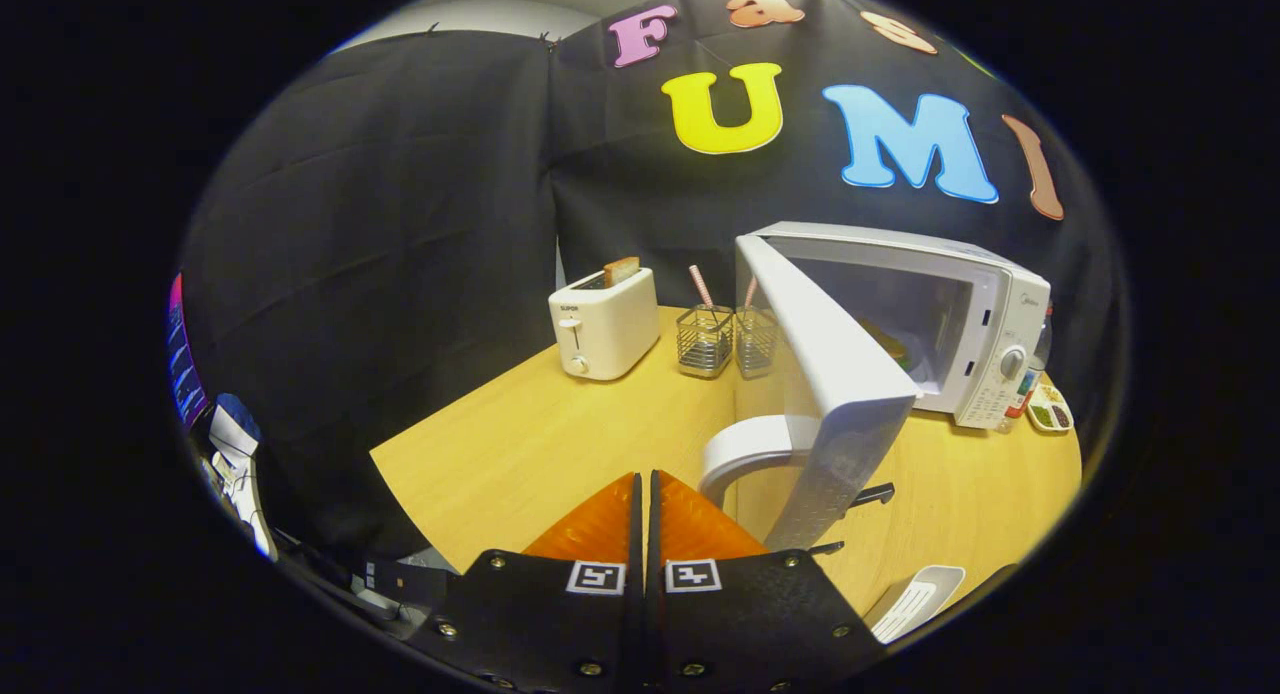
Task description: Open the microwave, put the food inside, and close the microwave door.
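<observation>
Wooden tabletop (560, 444) backed by black cloth. Gripper (645, 494) fingers are pressed together, grasping nothing, just left of the microwave door (830, 394), which stands open. Food (888, 346) lies inside the microwave (985, 324). Far left, the toaster (603, 324) is marked "SUPOR".

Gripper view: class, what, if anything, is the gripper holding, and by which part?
Nothing: the gripper is shut on itself, fingers together, beside the open microwave door.
</observation>
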